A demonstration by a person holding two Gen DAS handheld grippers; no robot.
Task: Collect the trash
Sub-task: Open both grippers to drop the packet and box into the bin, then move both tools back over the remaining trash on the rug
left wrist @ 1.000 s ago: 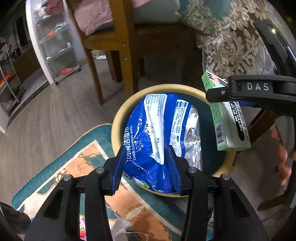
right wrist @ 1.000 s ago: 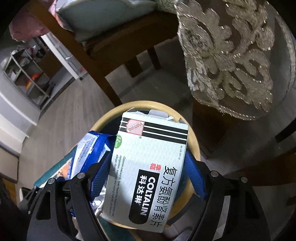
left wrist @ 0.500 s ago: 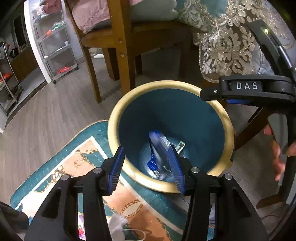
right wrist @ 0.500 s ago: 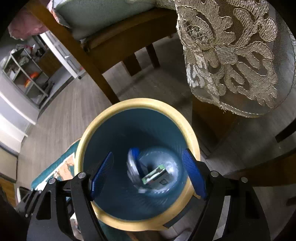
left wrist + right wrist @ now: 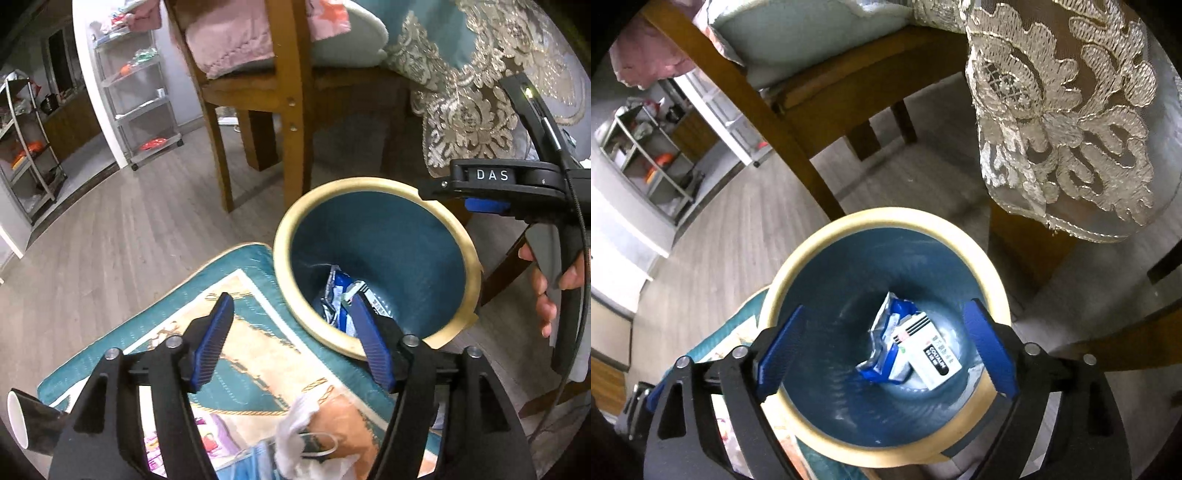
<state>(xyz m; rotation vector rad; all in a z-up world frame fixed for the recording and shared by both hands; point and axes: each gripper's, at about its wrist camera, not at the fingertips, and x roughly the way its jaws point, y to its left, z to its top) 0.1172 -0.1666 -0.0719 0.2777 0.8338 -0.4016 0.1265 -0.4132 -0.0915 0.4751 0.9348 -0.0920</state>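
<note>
Both drops made: the blue wipes packet (image 5: 886, 347) and medicine box (image 5: 932, 350) lie at the bottom of the waste bin (image 5: 886, 229). The left gripper (image 5: 291, 339) and right gripper (image 5: 886, 354), fingers just spread and empty, next need the crumpled tissue (image 5: 306, 439) on the rug (image 5: 236, 266).

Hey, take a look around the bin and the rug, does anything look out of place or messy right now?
Yes. A crumpled white tissue and some wrappers lie loose on the rug beside the bin, and a paper cup lies tipped over at the rug's edge. The wipes packet and medicine box are already inside.
</note>
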